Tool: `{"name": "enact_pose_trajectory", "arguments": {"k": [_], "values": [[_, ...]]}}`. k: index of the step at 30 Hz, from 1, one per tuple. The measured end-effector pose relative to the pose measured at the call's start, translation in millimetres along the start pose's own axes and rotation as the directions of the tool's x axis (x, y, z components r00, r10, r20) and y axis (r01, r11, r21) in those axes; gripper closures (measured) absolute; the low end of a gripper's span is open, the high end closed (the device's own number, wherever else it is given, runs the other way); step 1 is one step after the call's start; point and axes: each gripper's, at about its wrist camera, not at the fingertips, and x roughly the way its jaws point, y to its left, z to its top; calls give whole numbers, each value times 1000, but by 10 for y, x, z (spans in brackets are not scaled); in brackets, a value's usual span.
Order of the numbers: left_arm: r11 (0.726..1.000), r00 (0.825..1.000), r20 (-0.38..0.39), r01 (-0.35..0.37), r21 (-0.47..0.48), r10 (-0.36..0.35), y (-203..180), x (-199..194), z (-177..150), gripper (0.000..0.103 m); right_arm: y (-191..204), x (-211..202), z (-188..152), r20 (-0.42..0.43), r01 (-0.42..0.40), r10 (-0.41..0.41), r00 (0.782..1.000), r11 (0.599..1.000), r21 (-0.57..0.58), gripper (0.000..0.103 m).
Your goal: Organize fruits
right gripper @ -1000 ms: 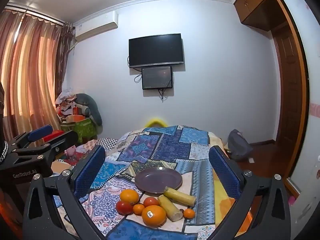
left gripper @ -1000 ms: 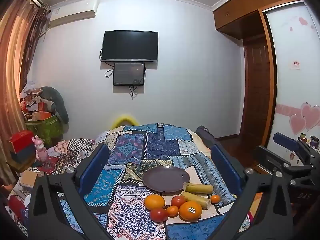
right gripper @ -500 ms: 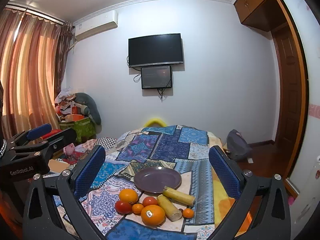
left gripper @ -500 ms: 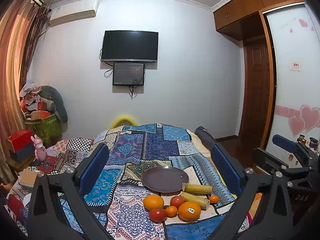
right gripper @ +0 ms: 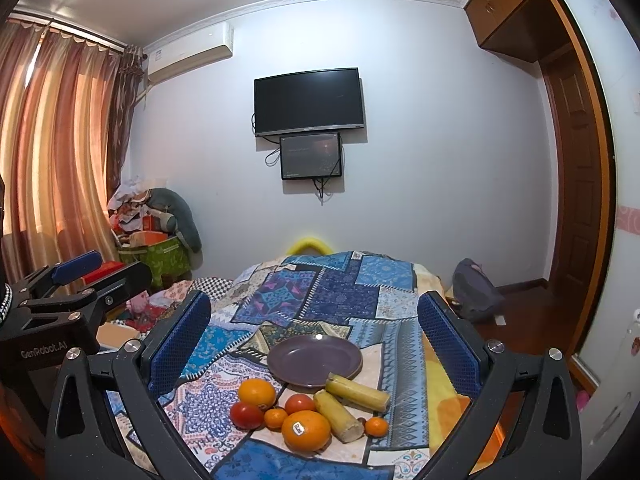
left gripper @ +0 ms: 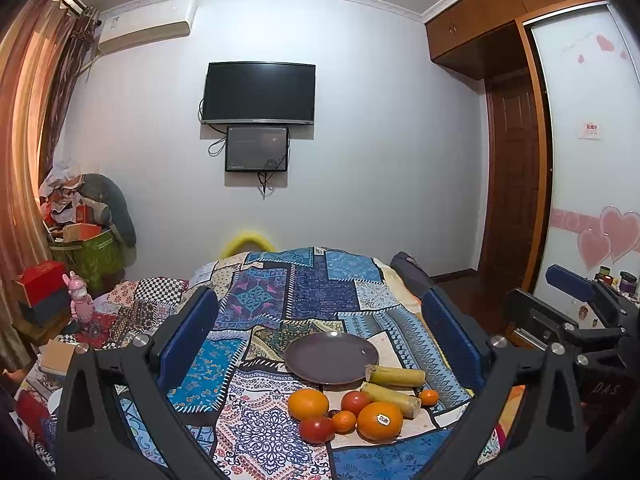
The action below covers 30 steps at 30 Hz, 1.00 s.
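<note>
Nothing has shifted lately: our left gripper (left gripper: 320, 340) and right gripper (right gripper: 314, 336) hover wide open (both empty) above the bed's near edge; the plate (left gripper: 331, 357) awaits fruit.

The plate (right gripper: 314, 362) looks smooth and slightly glossy, catching a small highlight at its rim; the quilt (right gripper: 340, 300) is matt printed cloth; the oranges (right gripper: 306, 431) have dimpled, shiny peel, one with a paper sticker; the tomatoes (right gripper: 247, 415) are smooth and glossy; the right gripper (right gripper: 314, 344) has matt black plastic arms, metal screws and rough blue textured pads (right gripper: 180, 344); the wardrobe (left gripper: 476, 28) is polished wood.
</note>
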Motion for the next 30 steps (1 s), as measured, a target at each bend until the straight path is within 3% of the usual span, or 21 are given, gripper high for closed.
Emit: {"name": "enact_pose_trajectory", "arguments": {"k": [30], "values": [[1000,1000,-4,-4,-2,4,8,9,-24,0,-20,15,-21,-6,0,0,1000,1000,10,0]]}}
